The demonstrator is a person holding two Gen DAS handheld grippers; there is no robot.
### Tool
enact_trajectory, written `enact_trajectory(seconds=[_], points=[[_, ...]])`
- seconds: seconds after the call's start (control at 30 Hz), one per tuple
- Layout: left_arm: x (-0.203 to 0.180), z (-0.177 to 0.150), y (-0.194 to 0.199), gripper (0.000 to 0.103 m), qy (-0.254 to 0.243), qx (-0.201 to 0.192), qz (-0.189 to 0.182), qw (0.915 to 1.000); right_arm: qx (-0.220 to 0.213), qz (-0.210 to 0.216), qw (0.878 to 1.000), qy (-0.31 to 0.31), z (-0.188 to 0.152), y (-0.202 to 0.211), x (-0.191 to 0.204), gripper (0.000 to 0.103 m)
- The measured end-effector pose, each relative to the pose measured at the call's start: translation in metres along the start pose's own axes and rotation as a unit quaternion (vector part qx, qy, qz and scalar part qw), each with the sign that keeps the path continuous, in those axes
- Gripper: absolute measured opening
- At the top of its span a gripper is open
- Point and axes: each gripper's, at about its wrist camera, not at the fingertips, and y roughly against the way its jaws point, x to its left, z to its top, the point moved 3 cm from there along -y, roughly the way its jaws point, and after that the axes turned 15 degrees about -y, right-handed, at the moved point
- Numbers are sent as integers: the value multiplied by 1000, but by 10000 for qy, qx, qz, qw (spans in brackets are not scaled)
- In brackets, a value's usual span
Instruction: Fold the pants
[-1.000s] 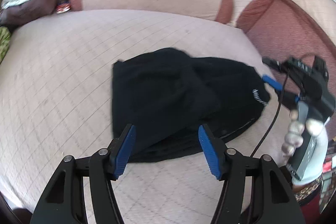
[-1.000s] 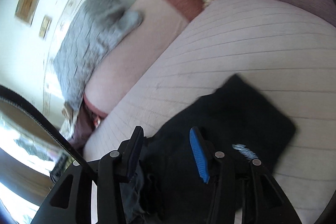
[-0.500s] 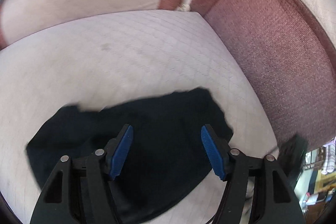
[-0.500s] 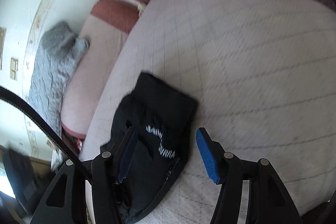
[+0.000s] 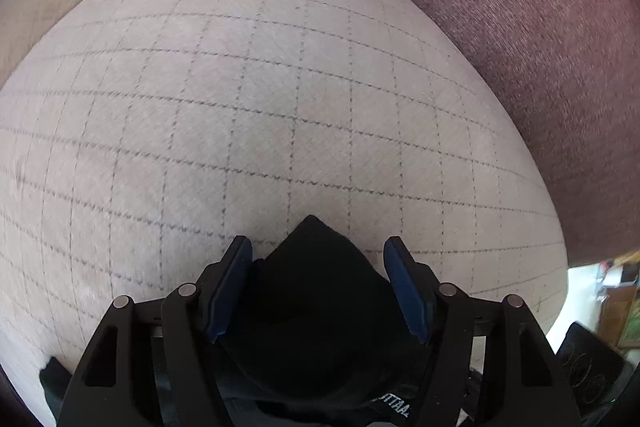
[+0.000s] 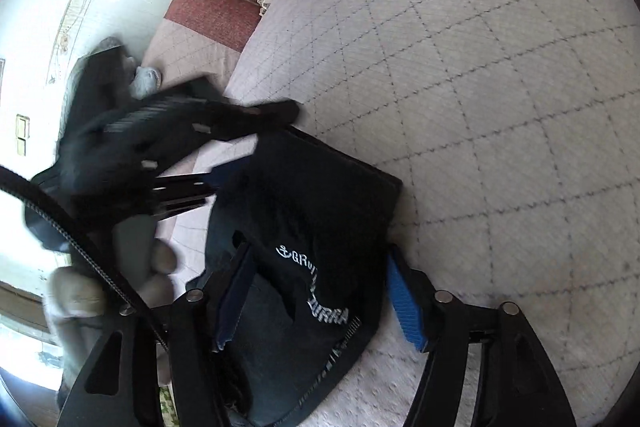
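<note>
The black pants [image 6: 308, 227] lie folded into a compact bundle on the pale quilted sofa seat [image 6: 480, 87], white lettering on top. My right gripper [image 6: 316, 295] is open, its jaws either side of the bundle's near part, just above it. My left gripper [image 5: 318, 291] is open too, with a corner of the pants [image 5: 316, 299] between its jaws. In the right wrist view the left gripper [image 6: 256, 139] comes in blurred from the left, over the bundle's far edge, with the hand holding it [image 6: 160, 267] below.
The maroon sofa backrest [image 5: 520, 27] rises on the right and far side. An armrest cushion [image 6: 216, 15] and a grey blanket [image 6: 144, 79] lie at the far end. The seat edge drops off at the lower right [image 5: 560, 287].
Both grippers have swung in and come down close over the pants, the left moving to the bundle's far corner. The pants went from a loose spread to a tighter folded bundle.
</note>
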Motion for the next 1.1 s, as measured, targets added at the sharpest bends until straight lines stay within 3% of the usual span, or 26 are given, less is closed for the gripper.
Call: enact_trajectory(seconds=[0.07, 0.1, 0.17, 0.33, 0.5, 0.67, 0.8, 0.83, 0.87, 0.97, 1.03, 1.07, 1.1], points=[[-4, -3, 9, 22, -98, -142, -78, 9998, 84, 97, 9999, -42, 2, -1, 0, 51], [-5, -6, 12, 19, -86, -161, -128, 9998, 188, 177, 9996, -97, 3, -3, 0, 31], [-6, -15, 28, 15, -79, -335, -118, 9993, 331, 319, 9989, -121, 1, -4, 2, 27], [1, -52, 90, 15, 208, -995, -79, 9948, 255, 692, 9937, 849, -22, 15, 39, 23], [33, -118, 154, 15, 869, -1688, -231, 9815, 323, 907, 9732, 2090, -73, 27, 82, 23], [75, -207, 198, 15, 1739, -2371, -418, 9549, 651, 911, 9431, 3130, -146, 20, 128, 23], [112, -280, 198, 15, 2527, -2772, -727, 9241, 948, 637, 9167, 3830, -206, -10, 147, 23], [124, -303, 192, 16, 2806, -2830, -761, 9140, 1003, 526, 9078, 4039, -221, -19, 147, 23], [131, -316, 189, 16, 2946, -2840, -748, 9094, 1040, 395, 8968, 4281, -237, -30, 147, 23], [157, -359, 167, 19, 3497, -2702, -656, 8946, 1187, -5, 8697, 4791, -271, -60, 139, 31], [164, -379, 161, 29, 3674, -2675, -689, 8881, 1477, -99, 8621, 4846, -282, -71, 130, 44], [167, -389, 162, 36, 3732, -2708, -755, 8842, 1569, -94, 8593, 4868, -288, -71, 127, 45], [169, -402, 163, 37, 3803, -2768, -799, 8788, 1591, -73, 8557, 4924, -291, -69, 125, 50]])
